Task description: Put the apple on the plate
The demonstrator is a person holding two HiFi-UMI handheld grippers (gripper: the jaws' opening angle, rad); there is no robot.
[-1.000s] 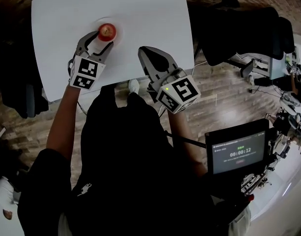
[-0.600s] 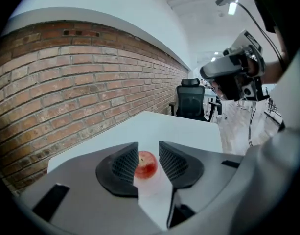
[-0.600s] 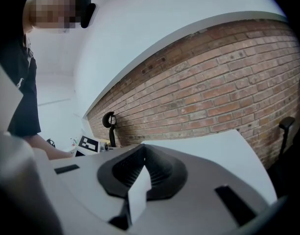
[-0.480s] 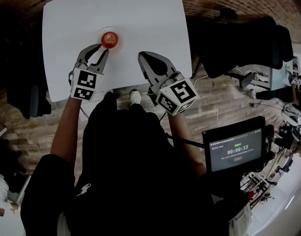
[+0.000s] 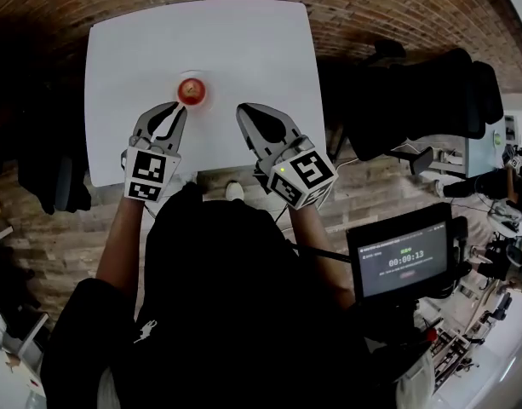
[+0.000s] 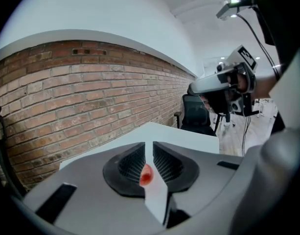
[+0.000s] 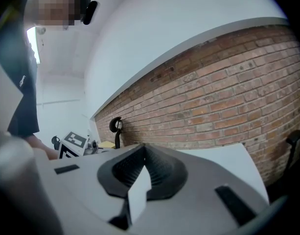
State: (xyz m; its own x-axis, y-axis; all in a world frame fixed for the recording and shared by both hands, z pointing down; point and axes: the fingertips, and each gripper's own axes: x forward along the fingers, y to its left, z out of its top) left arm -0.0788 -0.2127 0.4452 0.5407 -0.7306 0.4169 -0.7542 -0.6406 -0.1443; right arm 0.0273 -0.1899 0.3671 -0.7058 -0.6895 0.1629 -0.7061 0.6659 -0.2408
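While the person (image 5: 218, 313) in a dark top leans over the white tabletop (image 5: 243, 41), the apple (image 5: 191, 90) sits red and upright on a white plate (image 5: 207, 85). That plate hardly stands out from the surface and lies toward the near left part of the tabletop. The left hand-held gripper (image 5: 177, 111) is just short of the apple on the person's side, pointing at it but clear of it. Its jaws are closing and are down to a narrow slit with nothing between them. In the left gripper view the apple shows only as a small red spot on the tabletop beyond that slit. The right hand-held gripper (image 5: 243, 109) hangs over the near edge of the tabletop, beside the left one and well to the right of the plate. Its jaw tips meet and it holds nothing, and its own view shows only bare tabletop past them. Each one carries its marker cube (image 5: 148, 175) at the back, close to the person's wrist. A brick wall (image 6: 81, 97) runs behind the far edge of the tabletop. A black office chair (image 5: 431, 66) stands off to the right, and a small screen (image 5: 405, 261) glows low on the person's right side.
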